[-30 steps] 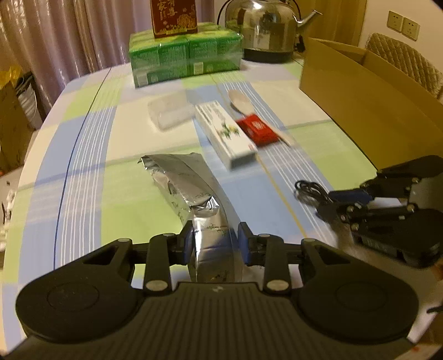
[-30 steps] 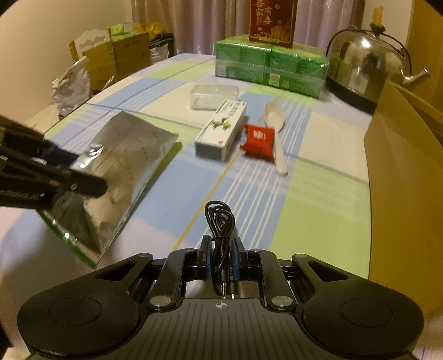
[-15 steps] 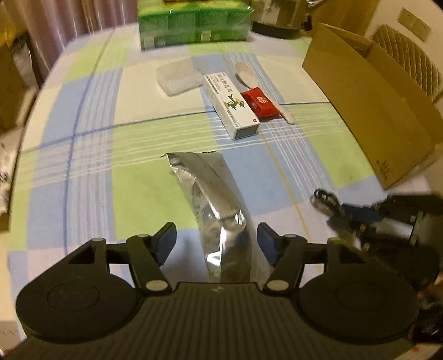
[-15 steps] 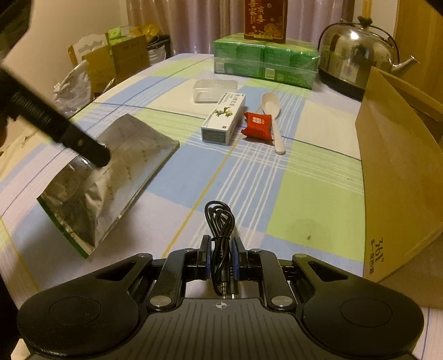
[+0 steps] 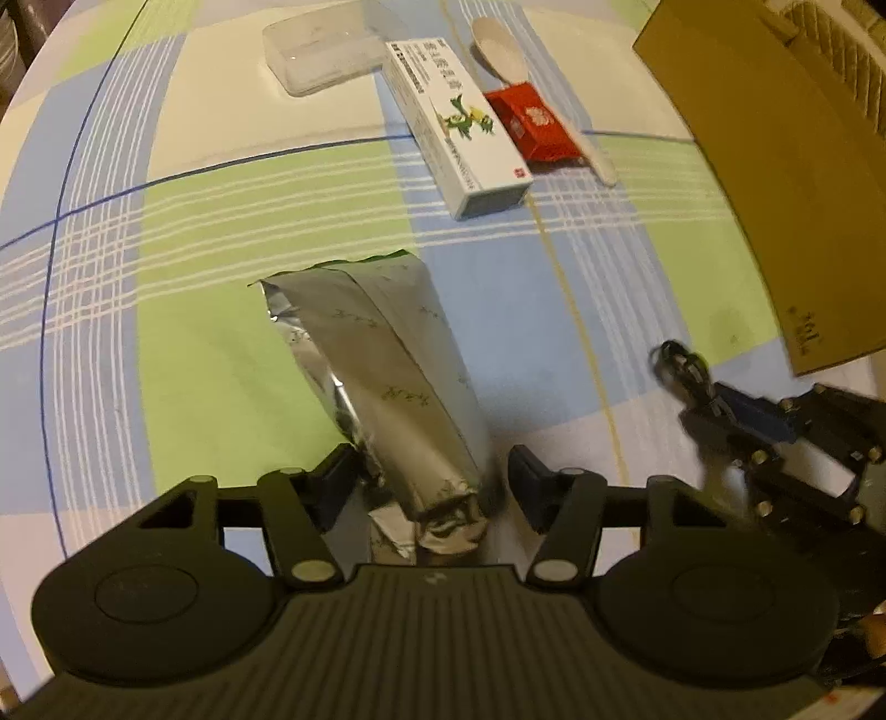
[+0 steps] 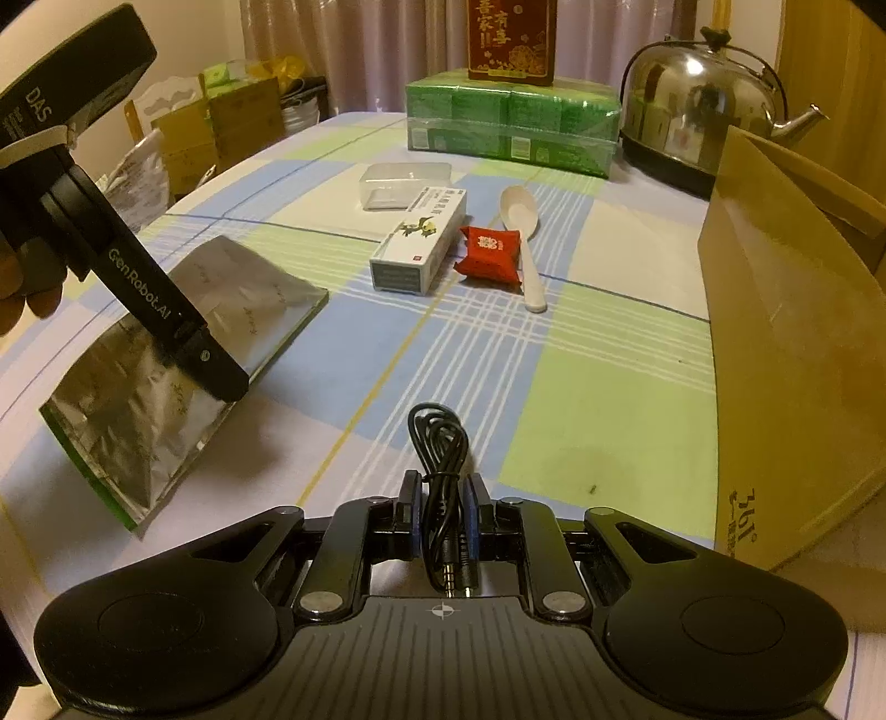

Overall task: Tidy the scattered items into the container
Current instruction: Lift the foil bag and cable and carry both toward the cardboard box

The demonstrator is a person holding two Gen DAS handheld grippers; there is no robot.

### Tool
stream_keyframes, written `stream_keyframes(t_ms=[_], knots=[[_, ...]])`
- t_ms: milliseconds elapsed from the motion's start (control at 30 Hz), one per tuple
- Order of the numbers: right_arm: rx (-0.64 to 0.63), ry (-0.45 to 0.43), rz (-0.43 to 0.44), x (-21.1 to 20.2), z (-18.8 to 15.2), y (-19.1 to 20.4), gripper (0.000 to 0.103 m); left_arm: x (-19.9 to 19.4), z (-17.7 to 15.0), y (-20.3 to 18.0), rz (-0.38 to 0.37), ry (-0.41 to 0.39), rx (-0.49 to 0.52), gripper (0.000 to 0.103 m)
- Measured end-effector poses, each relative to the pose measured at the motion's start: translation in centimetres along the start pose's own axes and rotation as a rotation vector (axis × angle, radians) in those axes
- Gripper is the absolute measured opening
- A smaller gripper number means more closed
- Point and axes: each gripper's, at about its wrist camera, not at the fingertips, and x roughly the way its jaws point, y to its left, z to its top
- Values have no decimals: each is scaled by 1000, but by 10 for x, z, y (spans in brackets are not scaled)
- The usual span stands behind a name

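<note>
A home dining room, we'd say.
We see a checked-cloth table [image 6: 609, 387], steel kettle [image 6: 698, 105], curtains [image 6: 343, 39].

Your left claw [image 5: 429, 482] had the silver foil pouch [image 5: 382, 376] pinched a second ago; the grip then let go and the fingers stood wide of it. Now its jaws are closing again, the pouch between them, the left pad just at the foil, the right pad apart from it with a gap showing. You tipped this claw to look more steeply down: kettle, green packs and curtains have dropped out of its view, and the white box [image 5: 457, 124] and red packet [image 5: 534, 124] sit higher in it. In the right wrist view, the pouch [image 6: 183, 360] lay raised under your claw; now it rests on the surface [image 6: 554, 387].
</note>
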Motion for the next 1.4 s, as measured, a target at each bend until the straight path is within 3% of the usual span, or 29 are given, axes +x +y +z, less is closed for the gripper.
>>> stream_keyframes(t_ms=[233, 333, 467, 767, 800, 833, 900, 1033, 1200, 1400], knots=[[-25, 3, -5, 3, -1, 4, 16, -7, -8, -8, 19, -15, 116, 40], [-31, 6, -13, 4, 0, 5, 29, -9, -16, -14, 16, -5, 169, 40], [-21, 21, -6, 6, 3, 4, 30, -10, -22, -16, 17, -7, 184, 40], [-8, 34, 15, 6, 5, 6, 29, -1, -16, -18, 7, 13, 151, 49], [-8, 35, 17, 6, 5, 7, 26, -1, -16, -18, 8, 11, 154, 49], [-9, 34, 17, 6, 6, 7, 15, -2, -15, -18, 10, 11, 158, 49], [-6, 36, 21, 6, 6, 7, 13, -2, -15, -18, 15, 10, 169, 49], [-1, 22, 27, 0, 5, 8, 11, -5, -17, -25, 38, -7, 248, 38], [8, 3, 25, -11, 6, 8, 11, -10, -29, -33, 38, -2, 316, 37], [29, -16, 17, -26, 6, 8, 11, -16, -38, -34, 33, -9, 315, 36]])
